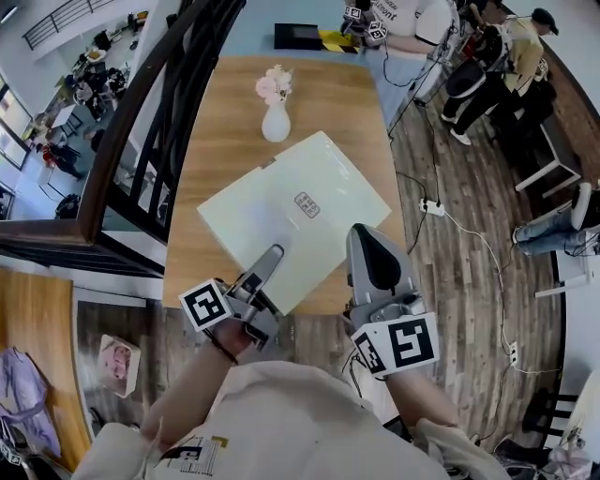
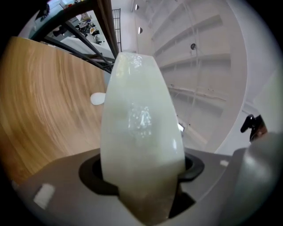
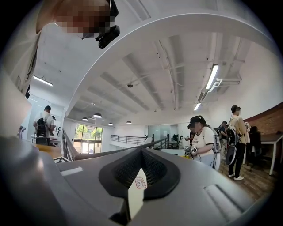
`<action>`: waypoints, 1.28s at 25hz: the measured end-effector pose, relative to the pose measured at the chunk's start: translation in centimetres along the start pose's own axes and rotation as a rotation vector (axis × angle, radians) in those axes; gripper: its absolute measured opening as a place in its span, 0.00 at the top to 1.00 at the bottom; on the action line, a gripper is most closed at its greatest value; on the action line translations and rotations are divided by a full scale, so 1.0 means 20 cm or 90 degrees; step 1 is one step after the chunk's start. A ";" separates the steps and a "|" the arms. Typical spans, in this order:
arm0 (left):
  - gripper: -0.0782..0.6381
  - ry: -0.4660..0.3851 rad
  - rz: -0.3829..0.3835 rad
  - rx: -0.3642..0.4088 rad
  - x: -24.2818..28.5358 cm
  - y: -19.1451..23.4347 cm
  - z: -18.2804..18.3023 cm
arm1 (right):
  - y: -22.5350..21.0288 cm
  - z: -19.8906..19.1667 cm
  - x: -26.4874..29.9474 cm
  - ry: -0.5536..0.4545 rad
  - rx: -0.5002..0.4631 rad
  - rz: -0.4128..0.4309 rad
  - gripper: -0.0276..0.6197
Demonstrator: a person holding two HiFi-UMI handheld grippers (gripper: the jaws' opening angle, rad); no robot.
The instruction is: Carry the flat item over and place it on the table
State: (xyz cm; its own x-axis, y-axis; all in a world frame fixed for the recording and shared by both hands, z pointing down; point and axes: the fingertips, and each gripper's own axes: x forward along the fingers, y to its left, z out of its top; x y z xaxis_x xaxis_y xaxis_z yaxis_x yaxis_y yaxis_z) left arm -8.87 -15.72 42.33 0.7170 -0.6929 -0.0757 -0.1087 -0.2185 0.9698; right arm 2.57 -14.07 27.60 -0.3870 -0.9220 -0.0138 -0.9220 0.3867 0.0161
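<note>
A flat pale-green board (image 1: 300,211) with a small stamp in its middle lies level over the near half of the wooden table (image 1: 234,112). Both grippers hold it at its near edge. My left gripper (image 1: 270,258) is shut on the near left edge; in the left gripper view the board (image 2: 141,132) rises as a wide pale slab from between the jaws. My right gripper (image 1: 367,248) is shut on the near right edge, and in the right gripper view only a thin strip of board (image 3: 136,196) with a red stamp shows. Whether the board rests on the table I cannot tell.
A white vase (image 1: 276,120) with pink flowers stands on the table beyond the board. A dark railing (image 1: 141,141) runs along the table's left side. People (image 1: 412,23) stand at the far right, and a power strip (image 1: 431,206) with cables lies on the wooden floor.
</note>
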 end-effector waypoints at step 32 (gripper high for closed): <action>0.43 0.082 0.119 -0.039 0.48 0.75 0.23 | -0.39 -0.50 0.61 0.135 0.034 0.057 0.96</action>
State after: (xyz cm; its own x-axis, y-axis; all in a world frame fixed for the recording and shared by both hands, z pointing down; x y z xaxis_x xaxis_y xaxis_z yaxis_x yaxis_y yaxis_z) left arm -6.84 -28.75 55.12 0.7705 -0.6234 0.1330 -0.2091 -0.0500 0.9766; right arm 5.08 -28.54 37.34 -0.4623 -0.8648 0.1959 -0.8852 0.4630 -0.0448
